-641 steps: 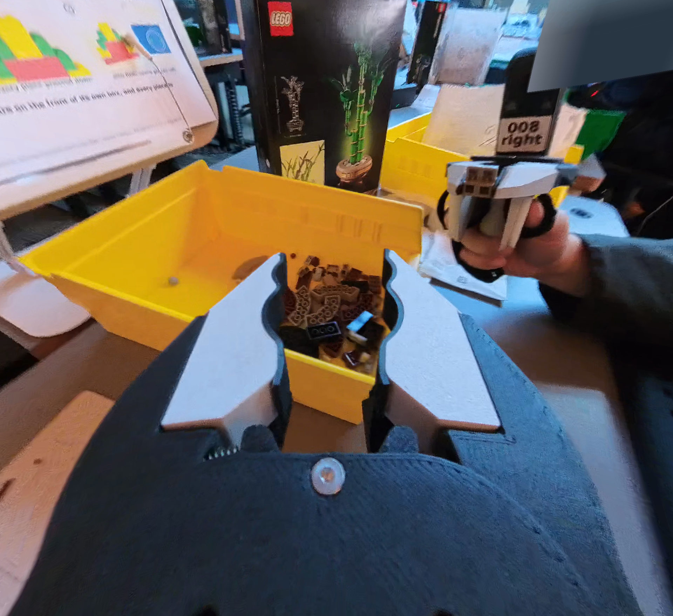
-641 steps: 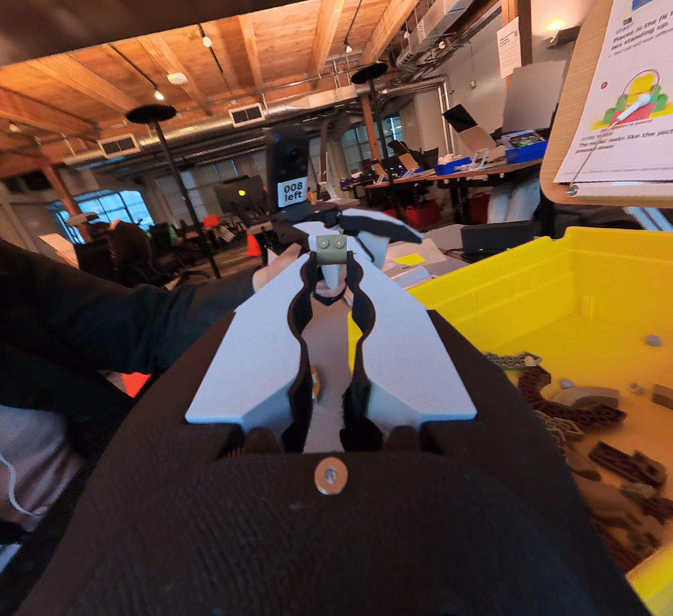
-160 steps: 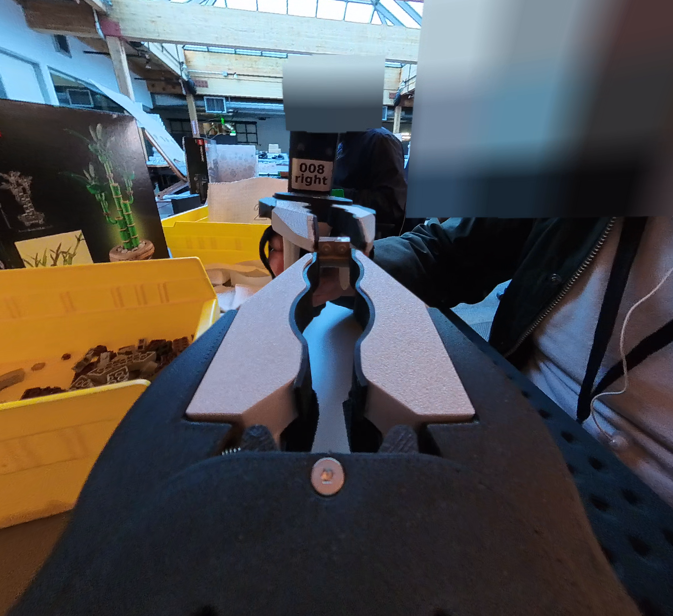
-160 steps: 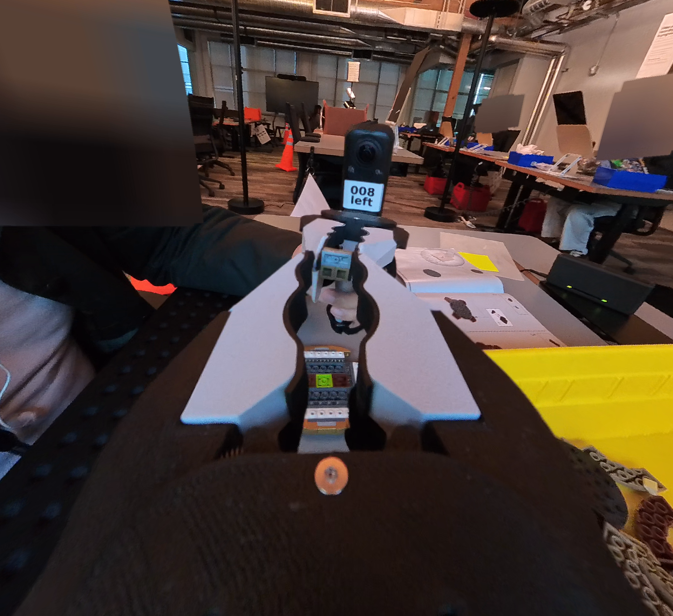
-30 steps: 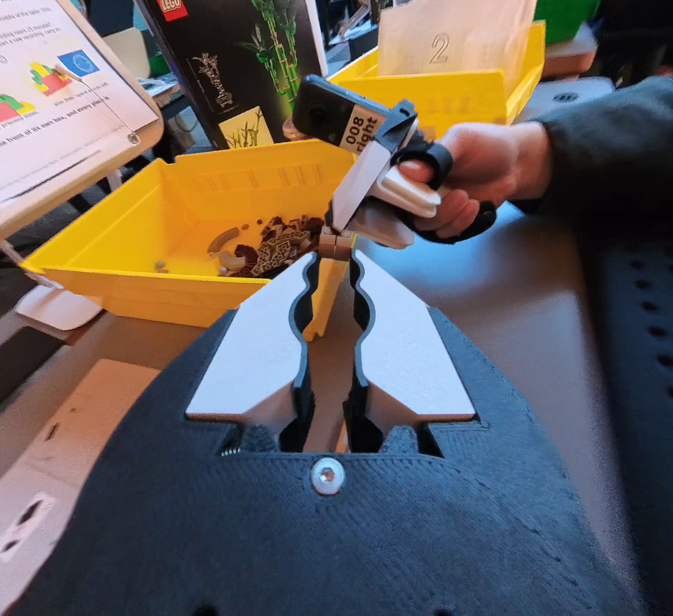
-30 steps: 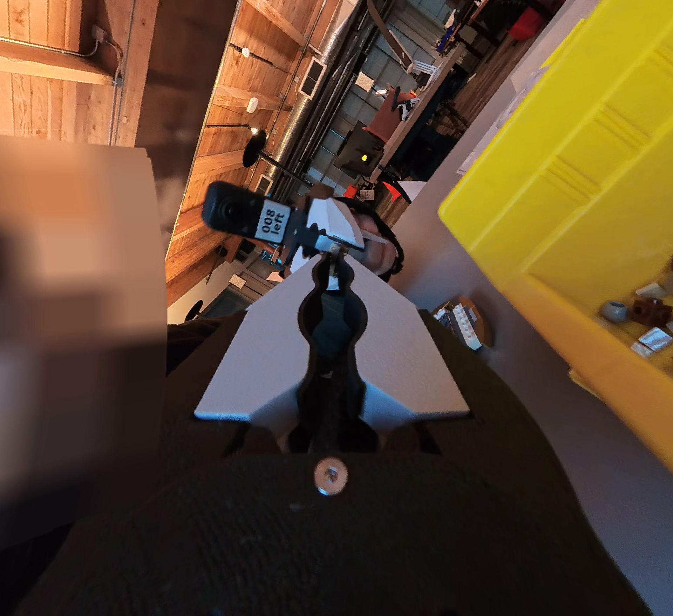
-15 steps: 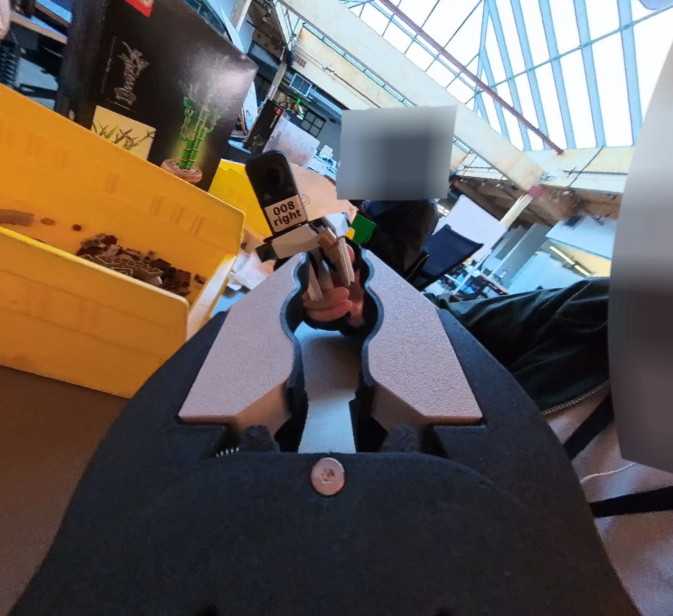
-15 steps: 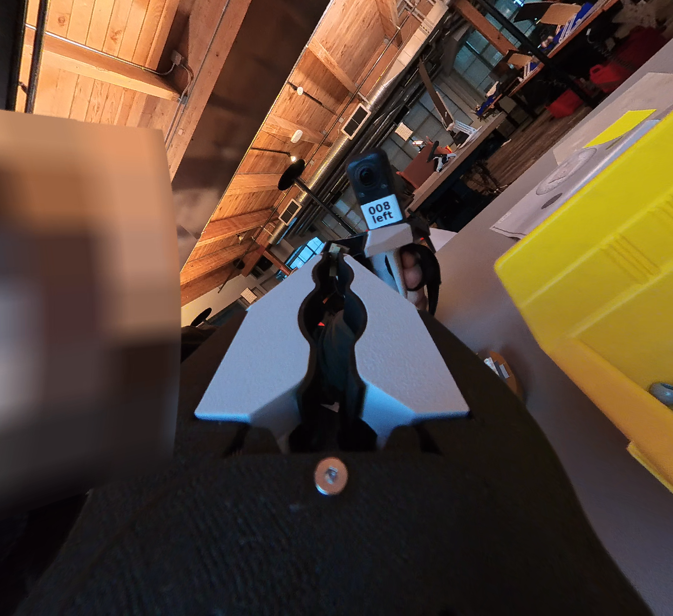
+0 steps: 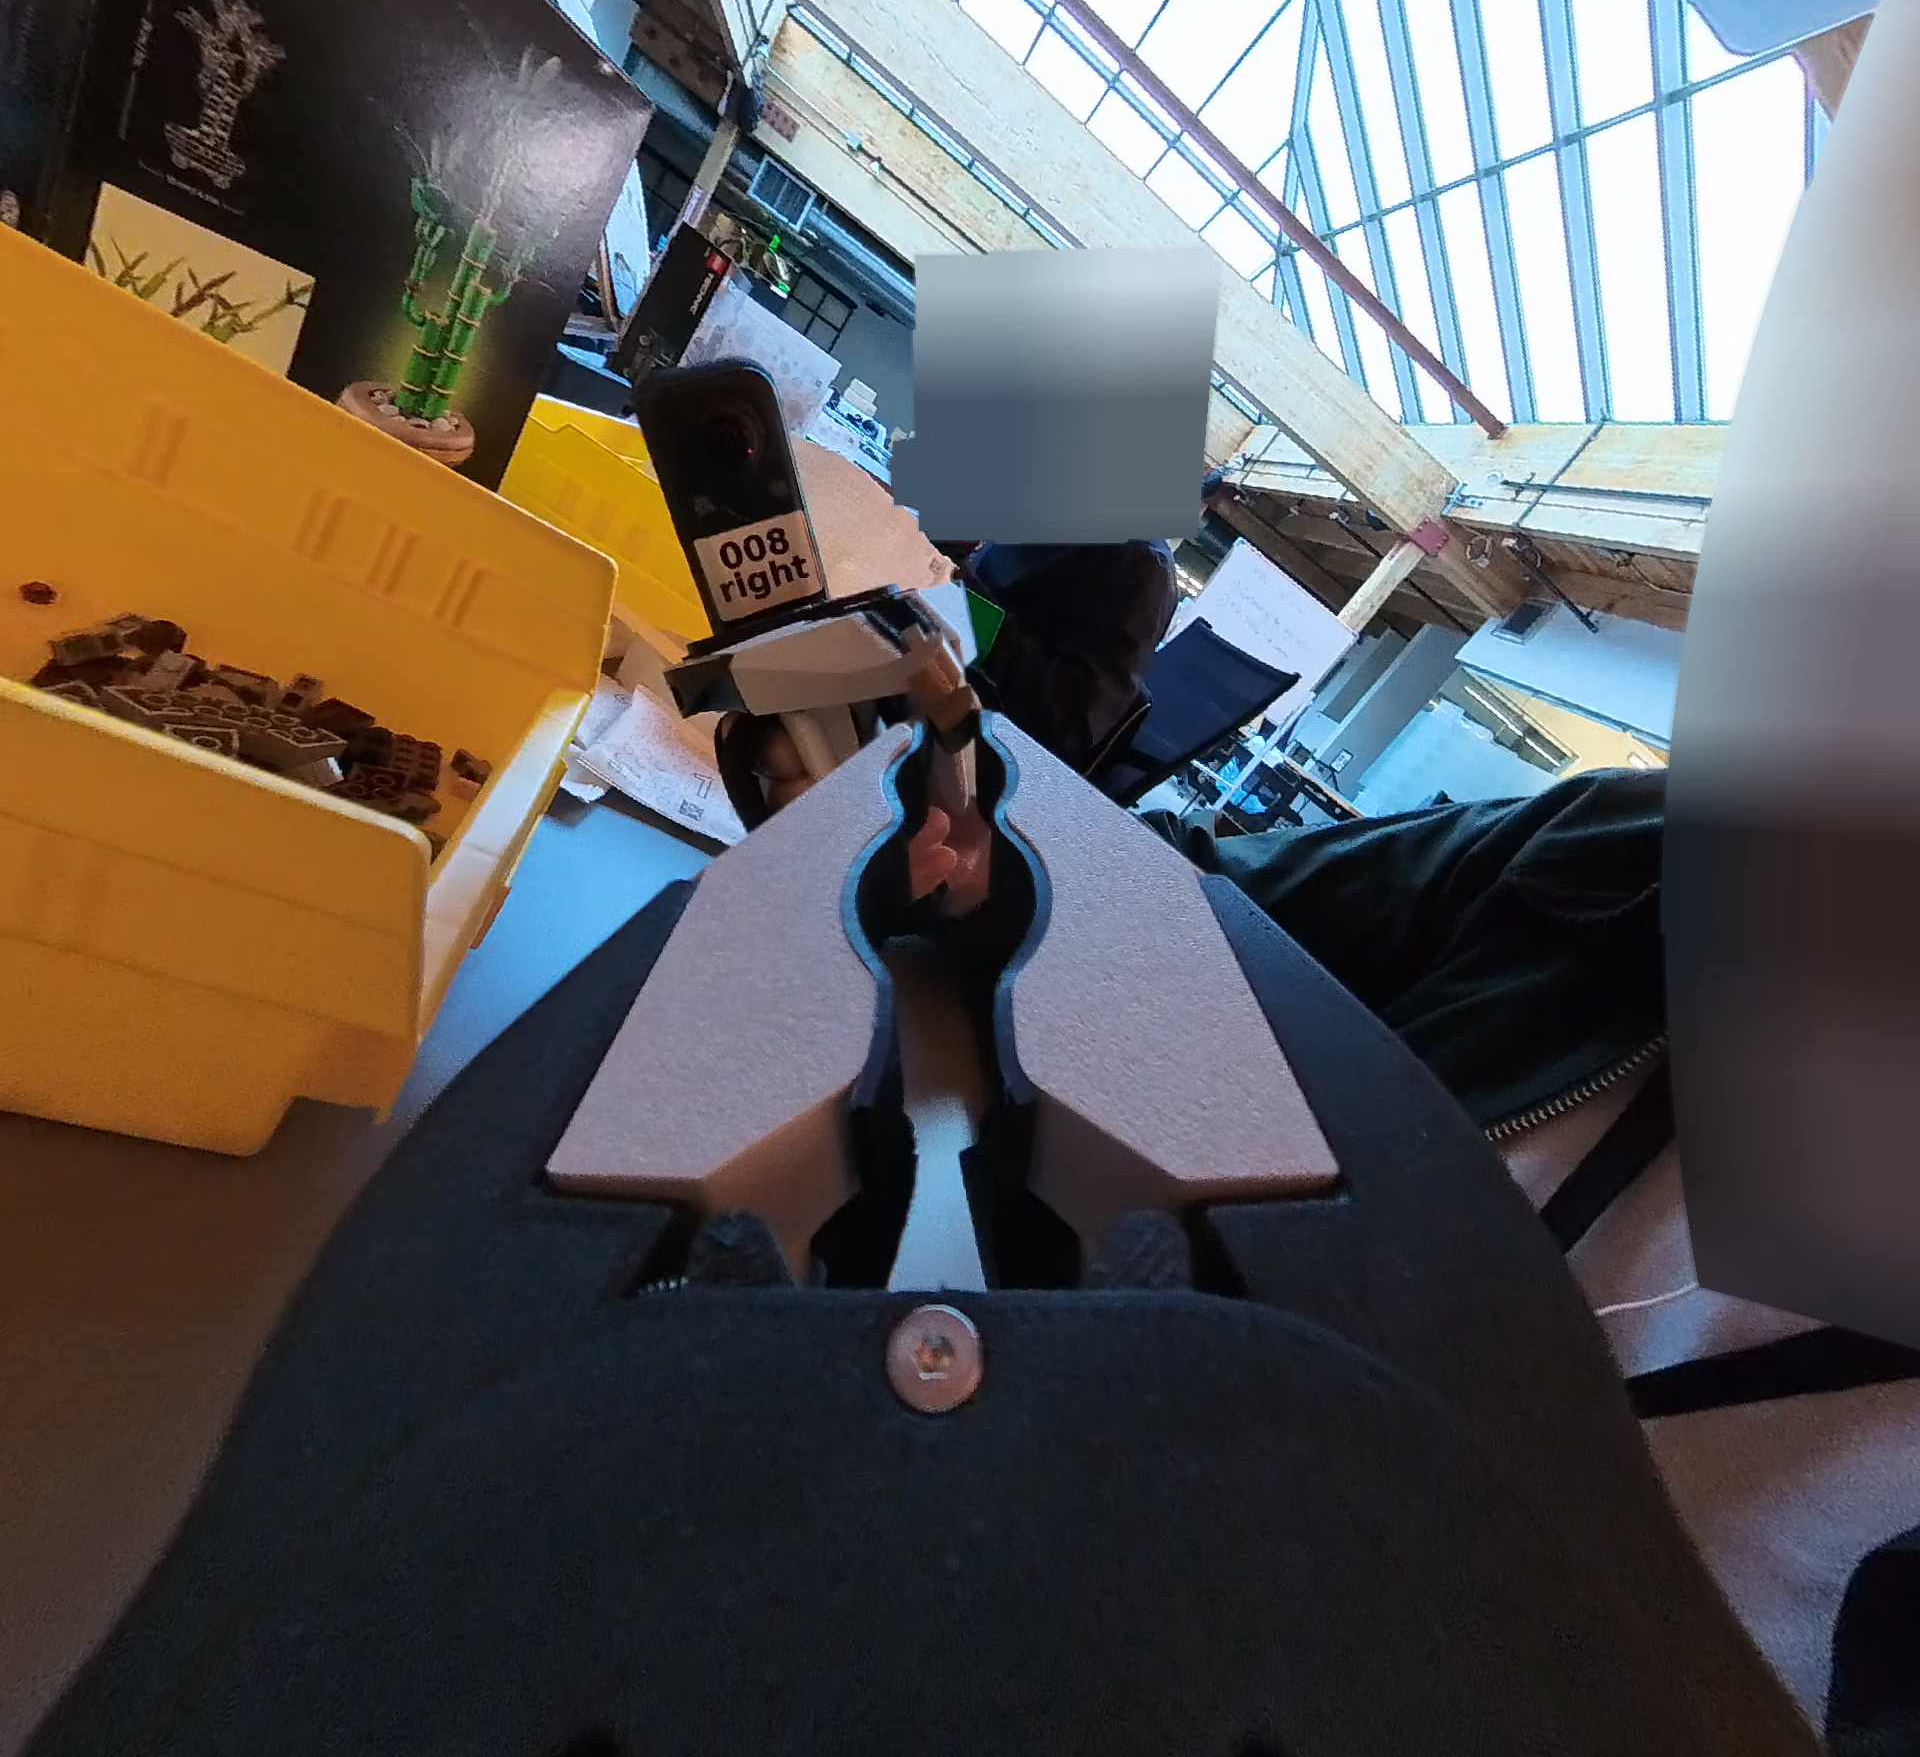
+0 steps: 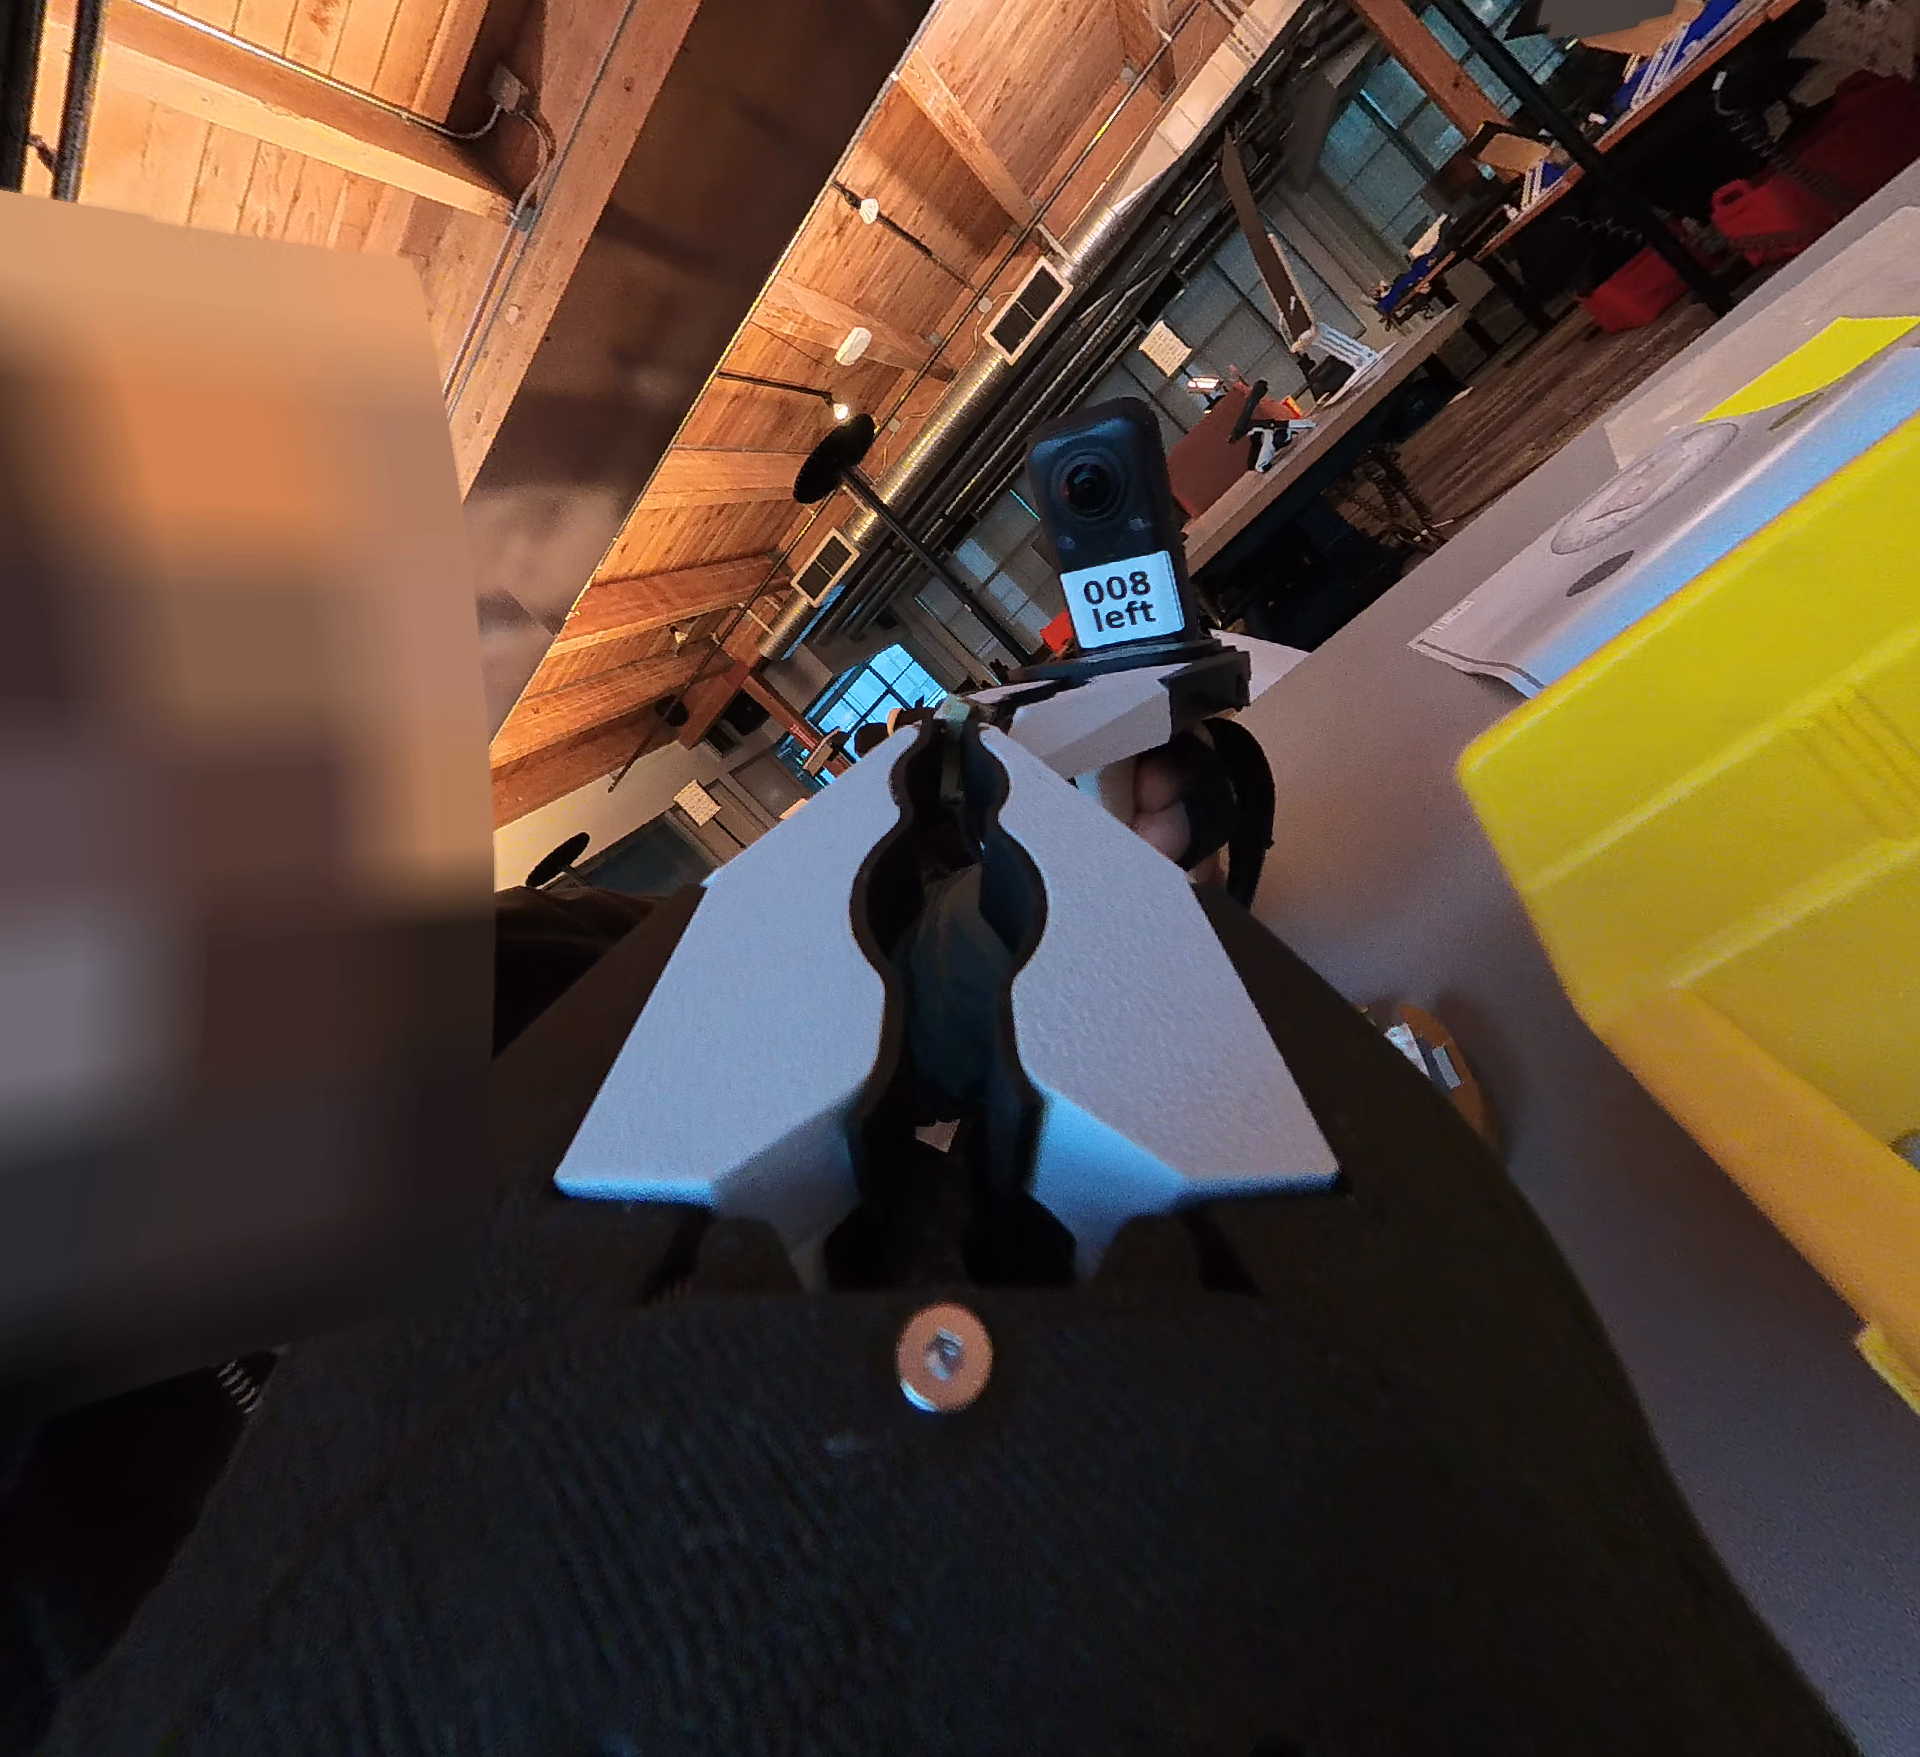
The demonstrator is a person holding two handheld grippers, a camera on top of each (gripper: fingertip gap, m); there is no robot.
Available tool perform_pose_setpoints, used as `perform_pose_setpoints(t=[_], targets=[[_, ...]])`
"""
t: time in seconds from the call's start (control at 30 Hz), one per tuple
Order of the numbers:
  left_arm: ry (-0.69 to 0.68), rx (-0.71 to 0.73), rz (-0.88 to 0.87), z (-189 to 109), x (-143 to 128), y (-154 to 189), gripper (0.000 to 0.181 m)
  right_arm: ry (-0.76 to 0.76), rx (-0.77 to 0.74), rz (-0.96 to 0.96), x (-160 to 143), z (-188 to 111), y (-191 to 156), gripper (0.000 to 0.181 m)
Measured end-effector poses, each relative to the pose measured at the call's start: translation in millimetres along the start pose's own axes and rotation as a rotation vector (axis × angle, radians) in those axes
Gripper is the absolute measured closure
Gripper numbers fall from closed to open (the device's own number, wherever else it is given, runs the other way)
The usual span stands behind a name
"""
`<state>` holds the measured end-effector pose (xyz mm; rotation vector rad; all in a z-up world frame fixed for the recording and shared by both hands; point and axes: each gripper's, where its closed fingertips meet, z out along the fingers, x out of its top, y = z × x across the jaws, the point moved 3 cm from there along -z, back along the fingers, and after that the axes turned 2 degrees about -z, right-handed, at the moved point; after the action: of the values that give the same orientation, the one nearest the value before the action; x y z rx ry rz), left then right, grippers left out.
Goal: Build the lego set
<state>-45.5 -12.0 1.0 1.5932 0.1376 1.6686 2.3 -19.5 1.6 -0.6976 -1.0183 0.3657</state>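
Note:
My left gripper [image 9: 951, 736] and right gripper [image 10: 951, 743] meet tip to tip, raised above the table. A small tan lego piece [image 9: 948, 699] sits at the left fingertips, whose jaws stand nearly closed on it. In the right wrist view the right jaws pinch a thin tan piece [image 10: 949, 720] edge-on. I cannot tell if it is the same piece. A yellow bin [image 9: 260, 928] holds several brown and grey lego pieces [image 9: 260, 731]. It shows in the right wrist view [image 10: 1714, 772] too. A small built assembly [image 10: 1429, 1058] lies on the table beside the bin.
The black lego box [image 9: 312, 149] stands behind the bin, with a second yellow bin [image 9: 592, 481] further back. Instruction sheets [image 10: 1714, 502] lie on the grey table [image 10: 1403, 772]. A person in a dark jacket [image 9: 1455, 928] sits close on the right.
Both grippers have tilted up from the table and bin towards the ceiling. The left jaws have narrowed around the tan piece. The tips stay together.

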Motion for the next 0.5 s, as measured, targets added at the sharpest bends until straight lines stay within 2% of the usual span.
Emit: perform_pose_setpoints(t=[0.03,0.23,0.3,0.4,0.5], targets=[[-0.010,-0.006,0.000,0.3,-0.5,0.3,0.176,0.000,0.005,-0.005,-0.1,0.4,-0.9,0.180],[-0.057,-0.003,0.036,2.0,-6.9,2.3,0.177,0.034,0.051,0.012,5.9,-3.3,-5.7,0.181],[-0.058,0.009,0.048,-0.5,-5.9,0.0,0.177,0.001,0.023,-0.054,4.8,-3.7,-6.4,0.181],[-0.074,0.070,0.091,-4.6,-5.3,-9.8,0.177,-0.096,-0.083,-0.355,1.2,-3.7,-11.0,0.180],[-0.110,0.137,0.156,-9.4,-4.1,-18.0,0.176,-0.218,-0.217,-0.864,-6.3,-3.0,-24.0,0.180]])
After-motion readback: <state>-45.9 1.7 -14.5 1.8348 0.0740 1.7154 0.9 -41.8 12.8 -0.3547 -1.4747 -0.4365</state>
